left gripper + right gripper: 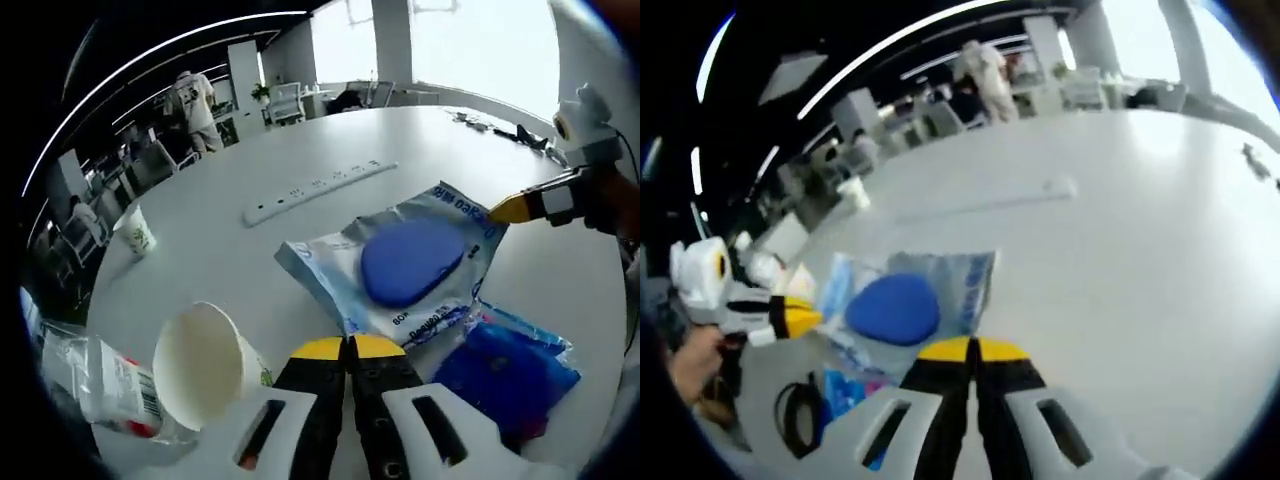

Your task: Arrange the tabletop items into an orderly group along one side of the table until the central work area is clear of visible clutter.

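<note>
I am looking at the silver-and-blue pouch with the blue oval pad lying on the white worktop, and the coming move seems to turn on it. In the left gripper view it is lying just beyond my left gripper, slightly to the right of the jaw tips, with its long axis running from near-left to far-right. In the right gripper view the same pouch is sitting just ahead and to the left of my right gripper. I am judging the left gripper the nearer of the two; the right gripper is hovering at the pouch's far-right corner, though I cannot tell whether it is touching.

Both sets of jaws are closed, yellow tips pressed together, holding nothing.

Working outward: a crumpled blue wrapper is lying near-right of the pouch, a tipped paper cup near-left, and a clear plastic bottle beyond that. Farther off, a white power strip is stretching across the centre and a small upright cup is standing at the far left. A black cable coil is lying by the wrapper. I am judging the tidying as barely begun.
</note>
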The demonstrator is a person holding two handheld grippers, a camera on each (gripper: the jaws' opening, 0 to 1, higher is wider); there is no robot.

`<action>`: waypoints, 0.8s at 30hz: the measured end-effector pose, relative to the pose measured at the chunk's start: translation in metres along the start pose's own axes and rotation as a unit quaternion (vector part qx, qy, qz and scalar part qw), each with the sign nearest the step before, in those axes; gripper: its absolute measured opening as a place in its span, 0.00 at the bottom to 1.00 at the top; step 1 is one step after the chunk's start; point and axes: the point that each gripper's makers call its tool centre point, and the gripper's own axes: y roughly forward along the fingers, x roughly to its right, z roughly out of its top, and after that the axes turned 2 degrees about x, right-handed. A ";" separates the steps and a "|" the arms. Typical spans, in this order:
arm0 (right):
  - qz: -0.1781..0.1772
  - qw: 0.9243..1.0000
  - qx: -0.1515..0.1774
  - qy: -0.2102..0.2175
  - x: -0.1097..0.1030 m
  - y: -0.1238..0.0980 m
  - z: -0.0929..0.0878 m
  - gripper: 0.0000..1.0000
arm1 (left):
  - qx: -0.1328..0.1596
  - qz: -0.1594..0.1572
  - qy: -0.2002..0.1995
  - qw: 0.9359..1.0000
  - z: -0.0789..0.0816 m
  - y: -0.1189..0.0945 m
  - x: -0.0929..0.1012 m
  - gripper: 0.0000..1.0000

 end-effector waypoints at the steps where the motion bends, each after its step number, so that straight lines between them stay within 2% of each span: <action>1: 0.001 1.000 -0.001 0.000 0.000 0.000 0.000 0.00 | -0.001 0.001 -0.002 1.000 -0.002 0.000 0.001 0.01; 24: 0.014 1.000 -0.026 -0.009 -0.007 0.013 -0.017 0.00 | -0.005 0.029 -0.042 0.999 -0.028 -0.001 -0.005 0.01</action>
